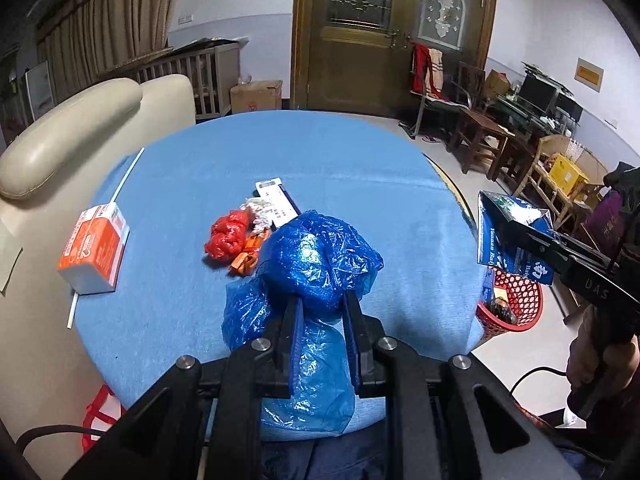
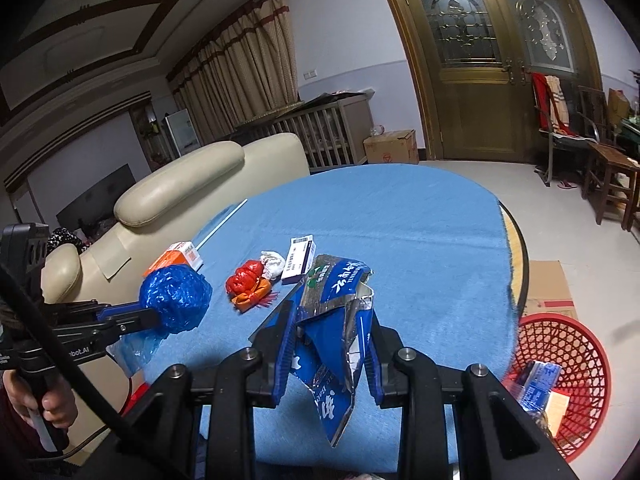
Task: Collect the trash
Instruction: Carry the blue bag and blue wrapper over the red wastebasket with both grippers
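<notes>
The left hand-held gripper (image 1: 320, 300) is clamped on a crumpled blue plastic bag (image 1: 316, 256), held just above the blue-covered bench (image 1: 360, 168). The right hand-held gripper (image 2: 330, 320) pinches a torn blue foil packet (image 2: 336, 312) (silver lining showing) near the bench's right edge. A red mesh basket (image 2: 576, 344) sits on the floor beside it, already holding scraps. A red crumpled wrapper (image 1: 226, 238) and an orange carton (image 1: 94, 250) lie on the bench.

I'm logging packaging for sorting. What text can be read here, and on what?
"DAS": black right gripper body.
"bot.AI", start hidden: black left gripper body.
"Yunnan Bai", cut off: torn blue foil pouch.
Orange-and-white carton, white-and-blue flat box: print too small.
</notes>
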{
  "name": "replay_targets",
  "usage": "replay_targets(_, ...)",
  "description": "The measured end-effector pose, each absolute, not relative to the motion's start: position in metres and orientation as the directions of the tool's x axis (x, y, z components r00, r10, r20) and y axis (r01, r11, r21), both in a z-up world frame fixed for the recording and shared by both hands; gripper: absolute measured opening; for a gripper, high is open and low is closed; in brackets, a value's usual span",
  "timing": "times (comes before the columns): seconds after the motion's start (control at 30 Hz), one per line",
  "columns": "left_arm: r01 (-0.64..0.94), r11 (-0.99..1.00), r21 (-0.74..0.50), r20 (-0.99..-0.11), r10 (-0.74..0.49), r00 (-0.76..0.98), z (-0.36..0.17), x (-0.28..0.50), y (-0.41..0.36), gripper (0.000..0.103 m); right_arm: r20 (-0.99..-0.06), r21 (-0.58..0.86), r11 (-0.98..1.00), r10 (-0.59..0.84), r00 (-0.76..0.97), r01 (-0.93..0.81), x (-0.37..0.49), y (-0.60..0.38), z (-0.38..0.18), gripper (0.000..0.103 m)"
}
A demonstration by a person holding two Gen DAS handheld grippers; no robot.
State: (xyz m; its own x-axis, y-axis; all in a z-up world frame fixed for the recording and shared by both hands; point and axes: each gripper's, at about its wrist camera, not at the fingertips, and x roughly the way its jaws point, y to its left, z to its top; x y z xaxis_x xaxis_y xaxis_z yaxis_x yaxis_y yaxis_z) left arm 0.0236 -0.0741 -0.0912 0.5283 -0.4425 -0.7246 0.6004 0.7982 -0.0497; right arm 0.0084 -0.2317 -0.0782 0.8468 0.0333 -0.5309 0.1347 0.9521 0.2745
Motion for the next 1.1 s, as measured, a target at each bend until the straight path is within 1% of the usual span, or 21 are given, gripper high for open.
replay_targets(0.6, 0.658, 0.753, 0.008, -0.708, -0.460, 0.536, -0.075, 0.007, -0.113, 0.020, -0.493, 0.318, 0.927, -0.017, 0.870, 0.198, -0.027, -0.252, -0.072, 0.033)
replay_targets(1.1, 0.682, 0.731, 0.034, -0.699, -0.470, 0.538, -0.067, -0.002, -0.135, 0.020, -0.477, 0.352, 0.903, -0.054, 0.877, 0.247, -0.052, -0.272, -0.068, 0.033)
